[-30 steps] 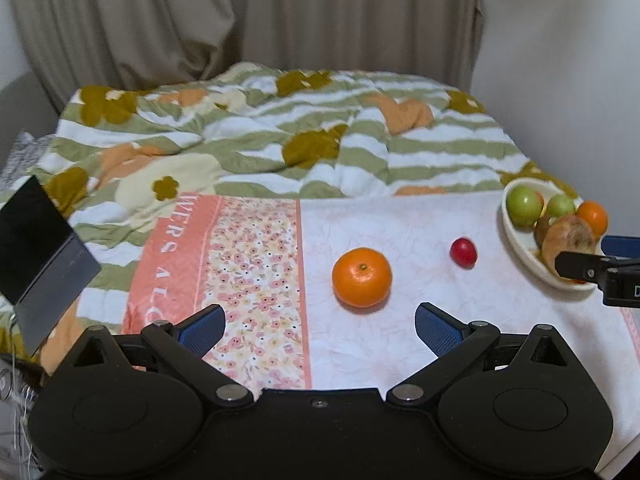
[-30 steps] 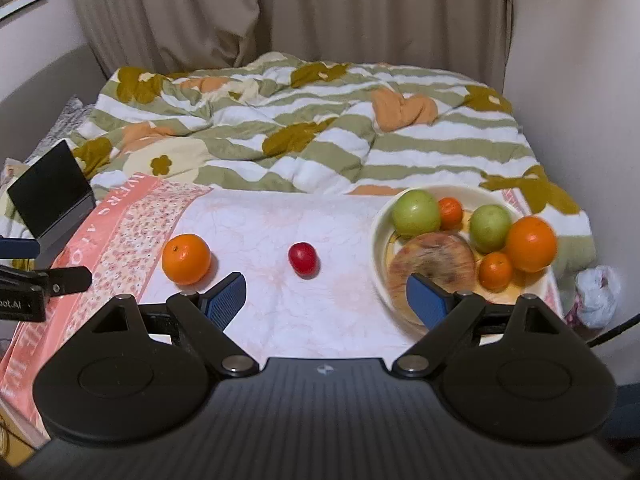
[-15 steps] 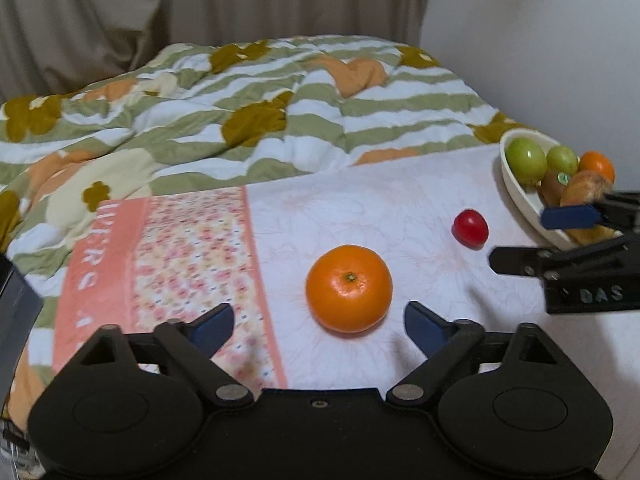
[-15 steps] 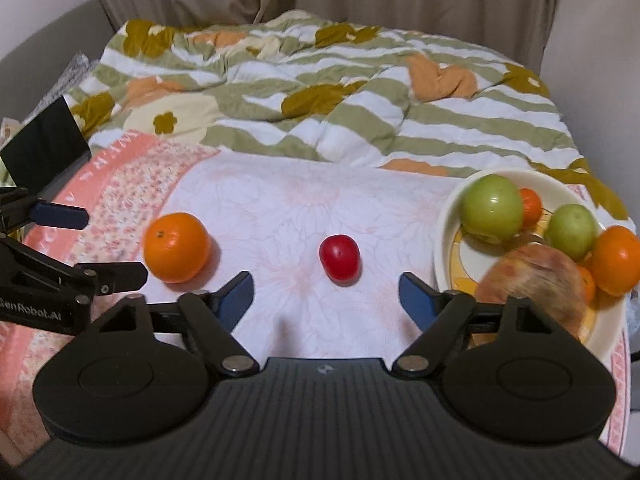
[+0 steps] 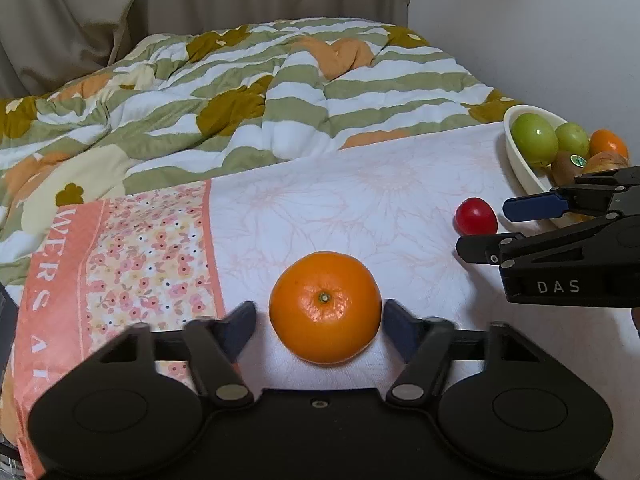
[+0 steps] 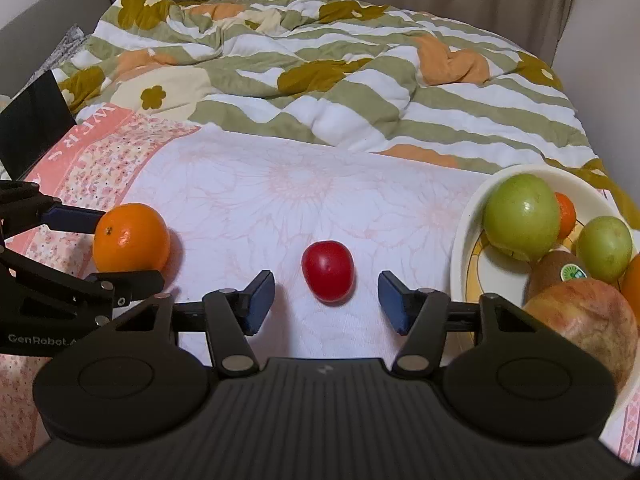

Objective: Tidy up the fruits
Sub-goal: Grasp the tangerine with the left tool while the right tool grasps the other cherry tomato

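An orange [image 5: 325, 307] lies on the white flowered cloth [image 5: 360, 200]. My left gripper [image 5: 318, 322] is open with a finger on each side of the orange, close but apart from it. A small red fruit [image 6: 328, 277] lies on the cloth, and my right gripper [image 6: 326, 302] is open around its near side, not touching. The orange also shows in the right wrist view [image 6: 131, 238]. The red fruit also shows in the left wrist view [image 5: 476, 216]. A cream bowl [image 6: 472, 224] at the right holds green apples, oranges, a kiwi and a reddish apple.
A striped green, white and orange quilt [image 6: 320, 60] is bunched up behind the cloth. A dark flat screen [image 6: 34, 124] leans at the far left. A wall runs along the right, curtains at the back.
Both grippers moved forward and down. The left one now straddles the orange, the right one straddles the red fruit. Both stay open. The fruits have not moved.
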Action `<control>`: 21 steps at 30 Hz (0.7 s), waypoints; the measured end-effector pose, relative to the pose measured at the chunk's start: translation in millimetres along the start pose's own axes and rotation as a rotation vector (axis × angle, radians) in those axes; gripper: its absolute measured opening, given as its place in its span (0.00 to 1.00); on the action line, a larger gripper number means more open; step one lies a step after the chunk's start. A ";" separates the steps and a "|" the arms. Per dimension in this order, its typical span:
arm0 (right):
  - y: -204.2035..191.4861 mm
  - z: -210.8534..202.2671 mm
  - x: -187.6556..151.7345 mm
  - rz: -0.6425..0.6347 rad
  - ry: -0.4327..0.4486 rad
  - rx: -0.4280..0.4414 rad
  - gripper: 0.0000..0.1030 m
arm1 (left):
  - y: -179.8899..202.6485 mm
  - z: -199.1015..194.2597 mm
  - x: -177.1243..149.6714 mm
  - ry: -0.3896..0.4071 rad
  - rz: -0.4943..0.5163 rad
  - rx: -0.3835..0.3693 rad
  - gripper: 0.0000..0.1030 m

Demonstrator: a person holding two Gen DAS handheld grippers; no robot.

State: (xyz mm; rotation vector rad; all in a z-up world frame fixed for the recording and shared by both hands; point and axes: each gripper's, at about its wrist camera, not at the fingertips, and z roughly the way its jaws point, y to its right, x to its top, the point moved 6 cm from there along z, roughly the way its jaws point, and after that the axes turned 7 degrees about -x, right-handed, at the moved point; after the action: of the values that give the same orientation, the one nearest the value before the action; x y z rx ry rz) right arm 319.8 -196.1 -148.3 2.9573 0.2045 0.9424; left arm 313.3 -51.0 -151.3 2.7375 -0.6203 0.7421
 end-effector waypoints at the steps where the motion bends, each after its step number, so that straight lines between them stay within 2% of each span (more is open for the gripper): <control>1: 0.0 0.9 0.3 -0.001 0.000 -0.001 0.68 | 0.0 -0.3 -0.1 0.003 -0.004 -0.009 0.62; 6: 0.9 4.6 1.2 0.004 -0.002 0.001 0.59 | 0.1 -3.1 -4.8 0.007 0.007 0.014 0.61; 8: 0.6 7.6 1.3 0.005 -0.003 0.006 0.51 | -3.0 -5.8 -8.1 0.007 -0.007 0.022 0.61; 16: -0.3 10.1 1.6 0.009 0.017 -0.004 0.51 | -17.8 -20.2 -24.3 0.017 -0.063 0.053 0.61; 17: -0.6 10.2 1.9 0.006 0.021 -0.004 0.44 | -18.7 -22.4 -26.2 0.019 -0.070 0.055 0.61; 21: -3.0 6.0 4.0 -0.005 0.035 -0.002 0.43 | -22.3 -34.4 -30.3 0.045 -0.094 0.065 0.61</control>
State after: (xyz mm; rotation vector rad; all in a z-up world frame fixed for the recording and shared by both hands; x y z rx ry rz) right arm 326.2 -192.6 -151.1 2.9390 0.2119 0.9939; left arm 285.2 -9.7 -140.8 2.7785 -0.4618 0.8127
